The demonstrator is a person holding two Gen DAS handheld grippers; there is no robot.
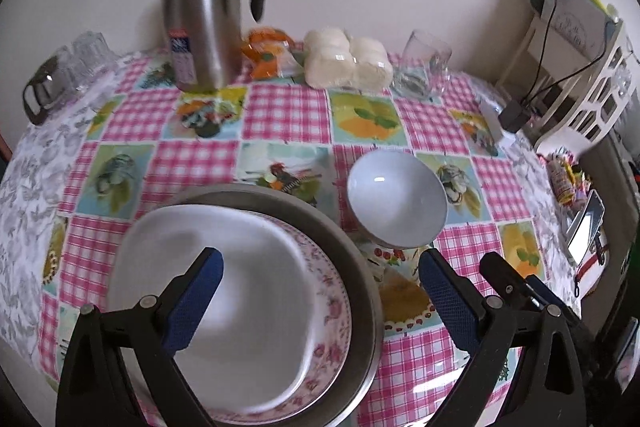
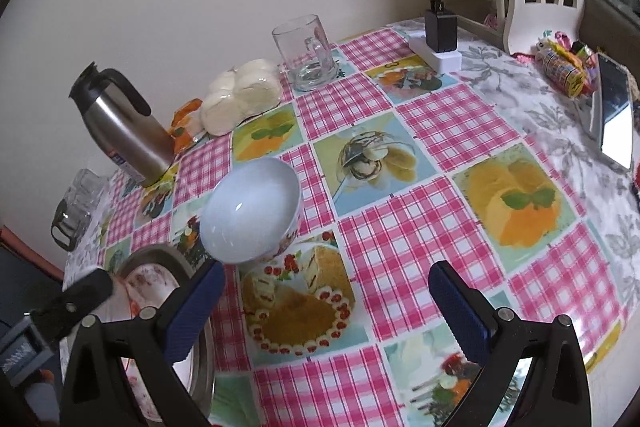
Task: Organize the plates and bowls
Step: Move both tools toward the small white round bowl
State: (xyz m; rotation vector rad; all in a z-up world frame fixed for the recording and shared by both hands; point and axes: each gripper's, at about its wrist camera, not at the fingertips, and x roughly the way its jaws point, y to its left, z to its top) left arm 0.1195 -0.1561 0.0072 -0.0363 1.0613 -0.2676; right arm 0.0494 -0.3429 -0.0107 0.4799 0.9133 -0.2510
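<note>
We see a tabletop [image 1: 288, 115] under a pink checked cloth with fruit and cake pictures, set against a pale wall. Along the back stand a steel thermos jug [image 1: 204, 23], an orange packet [image 1: 266, 53], a wrapped pack of white rolls [image 1: 348, 63] and a glass mug [image 1: 424, 67]; at the far left edge sit more upturned glasses [image 1: 68, 71], too blurred for us to count.

Of the task's things we count one white bowl [image 1: 396, 203], standing upright and empty on the cloth, and a stack just beside it: a white square plate [image 1: 240, 275] on a floral-rimmed plate [image 1: 328, 291], both inside a round metal tray [image 1: 360, 259]. Bowl and tray sit very close; we cannot tell whether they touch.

The left claw [image 1: 320, 299] hangs wide open over the stack, gripping nothing, one blue finger above the square plate and the other past the tray rim. The right claw [image 2: 326, 303] is equally wide open and empty, above the cake picture just in front of the bowl [image 2: 250, 215].

Only the right wrist view shows the charger block [image 2: 440, 31] plugged into a white power strip [image 2: 436, 55], and a phone [image 2: 614, 115] beside sweet wrappers [image 2: 564, 67]. Only the left wrist view shows the whole plate stack; from the right it is a sliver behind the left claw.
</note>
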